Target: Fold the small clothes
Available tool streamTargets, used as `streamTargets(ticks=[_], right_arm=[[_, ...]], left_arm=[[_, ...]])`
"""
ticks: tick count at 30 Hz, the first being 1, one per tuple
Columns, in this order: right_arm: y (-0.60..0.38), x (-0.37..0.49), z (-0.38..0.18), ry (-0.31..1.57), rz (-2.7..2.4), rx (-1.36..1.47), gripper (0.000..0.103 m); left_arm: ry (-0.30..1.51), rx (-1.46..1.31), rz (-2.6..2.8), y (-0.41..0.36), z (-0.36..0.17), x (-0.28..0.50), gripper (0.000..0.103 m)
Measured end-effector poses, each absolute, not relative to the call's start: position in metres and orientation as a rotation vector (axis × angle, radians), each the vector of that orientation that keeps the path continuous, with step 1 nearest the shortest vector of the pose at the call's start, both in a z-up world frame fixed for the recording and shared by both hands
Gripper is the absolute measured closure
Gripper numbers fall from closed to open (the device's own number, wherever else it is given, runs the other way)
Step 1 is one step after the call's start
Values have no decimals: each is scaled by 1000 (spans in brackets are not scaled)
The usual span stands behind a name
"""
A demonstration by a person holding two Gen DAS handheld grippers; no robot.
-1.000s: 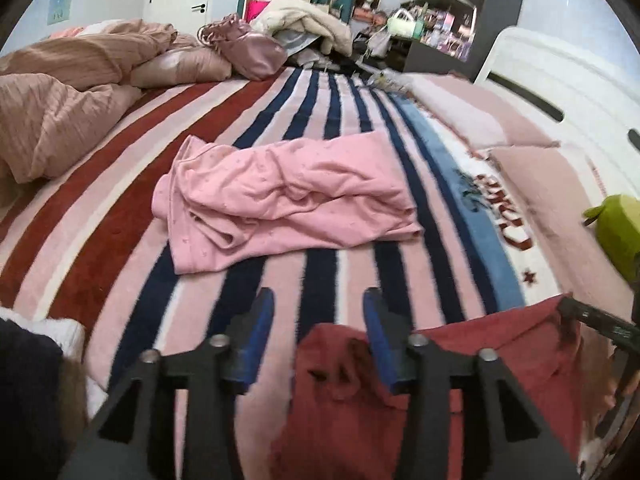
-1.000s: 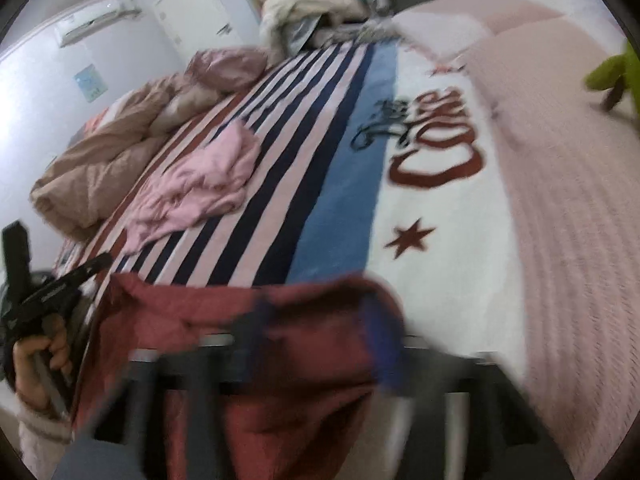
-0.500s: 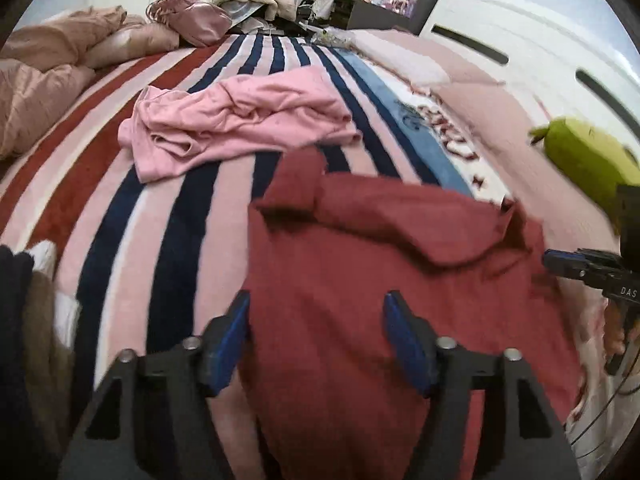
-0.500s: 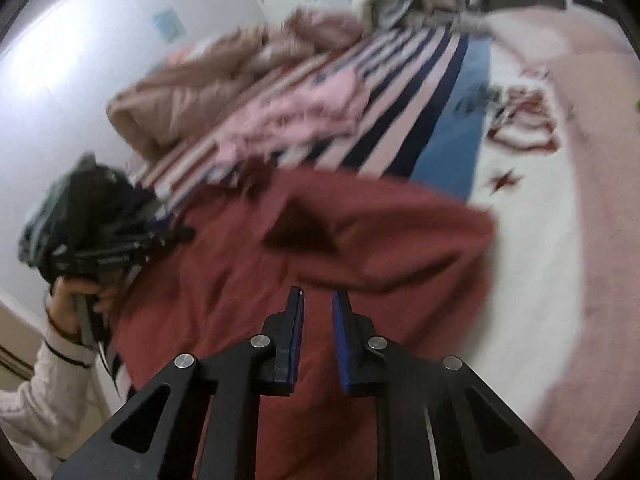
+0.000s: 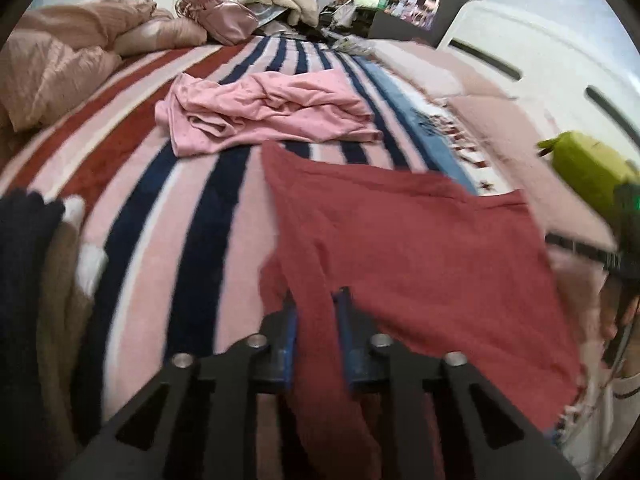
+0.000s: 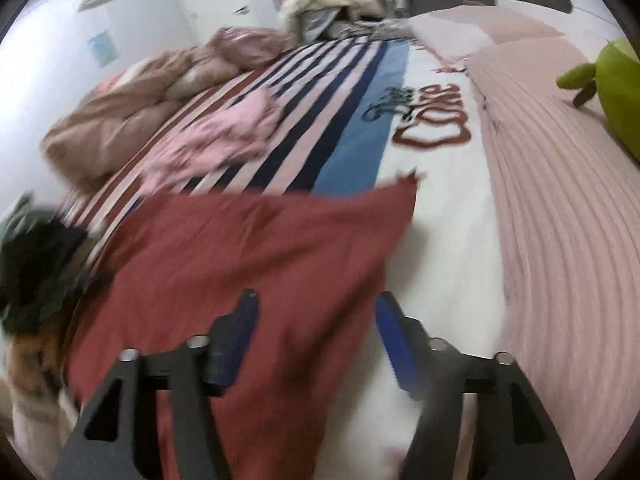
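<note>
Dark red garment (image 5: 420, 248) spread flat on striped blanket (image 5: 192, 216), near edge of bed. Left gripper (image 5: 316, 312) closing, a fold of red fabric pinched between blue pads. Right gripper (image 6: 316, 312) opening above the cloth, pads clear of it. Crumpled pink garment (image 5: 264, 112) farther back.

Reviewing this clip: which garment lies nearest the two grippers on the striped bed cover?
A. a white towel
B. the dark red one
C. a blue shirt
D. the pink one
B: the dark red garment spreads right at the left gripper and right gripper; the pink garment lies farther up the bed.
</note>
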State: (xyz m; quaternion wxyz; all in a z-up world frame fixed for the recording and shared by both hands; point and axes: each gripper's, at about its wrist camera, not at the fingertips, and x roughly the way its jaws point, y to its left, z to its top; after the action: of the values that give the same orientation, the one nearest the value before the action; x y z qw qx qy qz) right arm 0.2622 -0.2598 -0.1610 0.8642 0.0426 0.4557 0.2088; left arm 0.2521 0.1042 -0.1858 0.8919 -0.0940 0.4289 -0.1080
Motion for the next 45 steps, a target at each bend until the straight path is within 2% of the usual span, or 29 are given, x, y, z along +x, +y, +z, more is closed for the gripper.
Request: streamTargets(ticks=[1,2,3,6,7,8,9,10,15,22,24,25,26,27,28,29,31,33,34,35,36,45], right_arm=[[-262,241,-162,975,480,91,36],[-262,228,-166,993,513,106,33],[-262,214,-171,1013,555,134,30],[-259,186,-186,1034,621,184,31],[-255,180,-189,1030,616,164,43],[-249,174,-191,1015,591,117,57],[-243,170,-192,993,547,77,89],[-241,170,-192,979,519,64,98],[-252,151,-172,894,541,118,101],[-274,128,-181,924,564,147,102],[-273,128,-187,941,553,151,99],[-274,127,-187,940,552,166,98],[-276,126,-186,938,560,190,95],[-278,126,-184,933,572,224,76],[-279,126,-183,922,582,246,53],[-279,128,-181,905,593,261,47],[-272,134,-181,903,589,242,46],[-264,147,-191,946,562,222,46],[-259,154,-198,962,548,221,53],[-255,160,-204,952,545,220,65],[-252,161,-206,937,548,215,98],[-254,120,-195,908,590,68,102]], left_arm=[[888,-207,-246,104,-185,245,60],[882,-209,-270,103,-183,234,55],[883,-201,-287,100,-183,225,55],[879,-177,-322,90,-183,201,56],[871,-172,-331,87,-183,195,67],[863,-159,-336,83,-183,190,84],[851,-151,-329,82,-183,185,95],[835,-149,-319,82,-181,181,100],[732,-142,-343,87,-155,148,101],[801,-152,-370,101,-167,123,101],[848,-143,-343,102,-180,124,97],[858,-152,-338,104,-183,124,86],[858,-170,-340,106,-184,124,67],[849,-181,-345,107,-184,122,58],[830,-192,-352,109,-182,118,49],[822,-196,-358,110,-181,116,48],[824,-215,-367,111,-181,114,45],[833,-227,-369,111,-185,115,41],[836,-234,-366,110,-188,116,39],[839,-246,-366,109,-191,118,39],[837,-269,-369,108,-194,121,39],[849,-316,-407,106,-205,122,39]])
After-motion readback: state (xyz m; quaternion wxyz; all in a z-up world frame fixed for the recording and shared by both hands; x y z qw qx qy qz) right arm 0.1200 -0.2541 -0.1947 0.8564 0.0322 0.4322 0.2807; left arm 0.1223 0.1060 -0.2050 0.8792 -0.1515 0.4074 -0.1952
